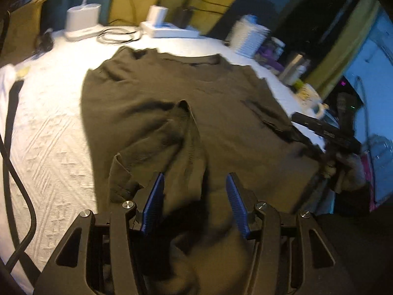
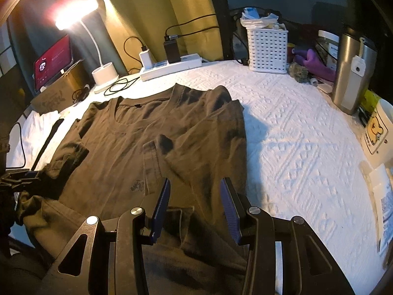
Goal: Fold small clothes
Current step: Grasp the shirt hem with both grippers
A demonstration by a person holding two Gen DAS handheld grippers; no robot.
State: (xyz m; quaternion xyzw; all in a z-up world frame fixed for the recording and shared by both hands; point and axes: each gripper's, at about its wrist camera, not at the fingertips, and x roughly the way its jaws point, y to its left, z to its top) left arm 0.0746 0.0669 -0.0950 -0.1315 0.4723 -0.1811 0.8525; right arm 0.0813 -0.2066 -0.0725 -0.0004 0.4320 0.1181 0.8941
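1. Location: the dark olive T-shirt (image 2: pixel 137 132) lies on the white textured cover (image 2: pixel 294 132) of the counter, directly ahead of and beneath both grippers; its hem end runs under the fingers.

2. Left gripper (image 1: pixel 195 204): jaws spread, blue pads apart, with shirt fabric passing between and below them. No pad presses on the cloth.

3. Right gripper (image 2: pixel 195 211): jaws spread over the lower shirt edge, a folded fabric edge just beneath. Nothing is pinched.

4. Orientation: the long axis of the shirt runs away from the grippers, neckline (image 2: pixel 137 105) at the far end, hem at the near end. In the right wrist view the sleeve side to the right of the gripper appears already folded inward; the sleeve (image 2: pixel 71 154) to the left lies loose and bunched.

5. Hazard — partial grasp: a raised fabric ridge (image 1: pixel 186 113) stands ahead of the left gripper. Closing there would likely catch one layer only, and the fold would drag skewed.

6. Hazard — bunching: loose cloth under the jaws could ride along with any sweep and undo the folded side.

7. Hazard — collision: the power strip (image 2: pixel 172 66) and its cables lie just beyond the neckline, the steel flask (image 2: pixel 351 73) far right. A long forward push could shove fabric into them.
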